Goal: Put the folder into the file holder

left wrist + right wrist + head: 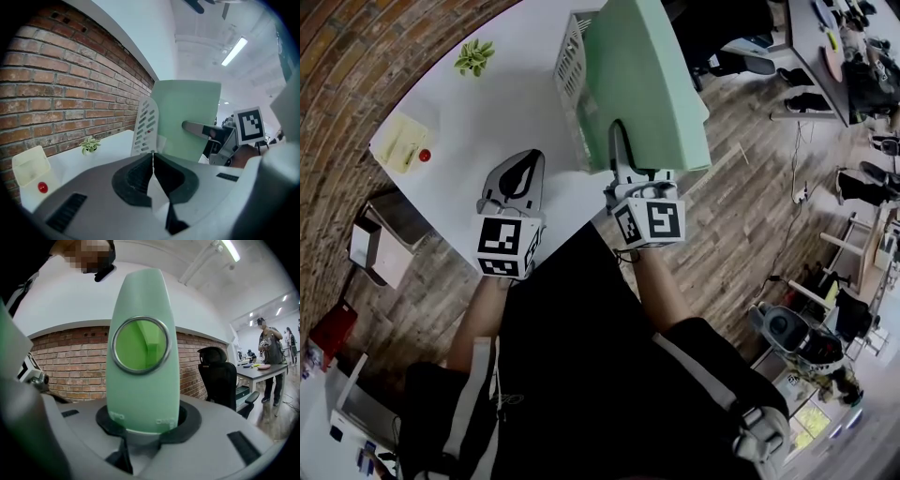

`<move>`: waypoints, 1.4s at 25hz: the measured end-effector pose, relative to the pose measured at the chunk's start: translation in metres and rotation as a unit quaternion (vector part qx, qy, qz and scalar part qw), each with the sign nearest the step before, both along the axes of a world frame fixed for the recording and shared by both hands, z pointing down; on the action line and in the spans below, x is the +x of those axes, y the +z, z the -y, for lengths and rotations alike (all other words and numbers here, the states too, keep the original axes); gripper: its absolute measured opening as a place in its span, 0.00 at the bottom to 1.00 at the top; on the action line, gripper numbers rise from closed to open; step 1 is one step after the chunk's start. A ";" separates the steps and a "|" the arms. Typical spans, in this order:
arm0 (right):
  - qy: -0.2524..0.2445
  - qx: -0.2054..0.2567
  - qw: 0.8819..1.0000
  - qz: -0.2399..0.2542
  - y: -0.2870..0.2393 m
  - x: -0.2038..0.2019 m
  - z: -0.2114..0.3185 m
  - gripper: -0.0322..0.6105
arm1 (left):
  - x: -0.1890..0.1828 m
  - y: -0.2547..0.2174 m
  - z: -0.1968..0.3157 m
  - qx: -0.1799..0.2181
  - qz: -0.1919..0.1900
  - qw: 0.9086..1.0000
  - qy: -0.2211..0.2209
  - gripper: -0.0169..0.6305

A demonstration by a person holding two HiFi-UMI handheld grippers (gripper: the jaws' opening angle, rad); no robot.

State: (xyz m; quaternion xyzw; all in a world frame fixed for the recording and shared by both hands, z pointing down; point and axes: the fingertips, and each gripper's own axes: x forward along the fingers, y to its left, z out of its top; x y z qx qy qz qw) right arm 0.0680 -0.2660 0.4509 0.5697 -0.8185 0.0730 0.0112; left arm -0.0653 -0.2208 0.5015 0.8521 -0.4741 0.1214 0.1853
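- Right gripper [143, 423] pinches the spine of the pale green ring-binder folder [652, 84], held upright just beside the white perforated plastic file holder [570, 58] on the white table [502, 108].
- Left gripper [153, 172] hovers with its jaws pressed together, empty.

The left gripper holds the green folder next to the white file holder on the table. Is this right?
No. The right gripper holds the green folder next to the white file holder on the table. The right gripper view shows the folder between its jaws; the left gripper is shut on nothing.
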 end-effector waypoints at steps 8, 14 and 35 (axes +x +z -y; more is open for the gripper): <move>-0.008 -0.010 1.000 -0.013 0.011 -0.003 0.000 0.30 | 0.003 0.006 0.002 -0.005 0.000 1.000 0.002 0.07; -0.011 -0.021 0.999 -0.023 0.021 -0.003 0.001 0.30 | 0.004 0.011 0.004 -0.010 0.002 1.000 0.003 0.07; -0.017 -0.050 0.998 -0.043 0.046 -0.003 0.003 0.31 | 0.004 0.014 0.008 -0.012 0.002 1.000 0.001 0.07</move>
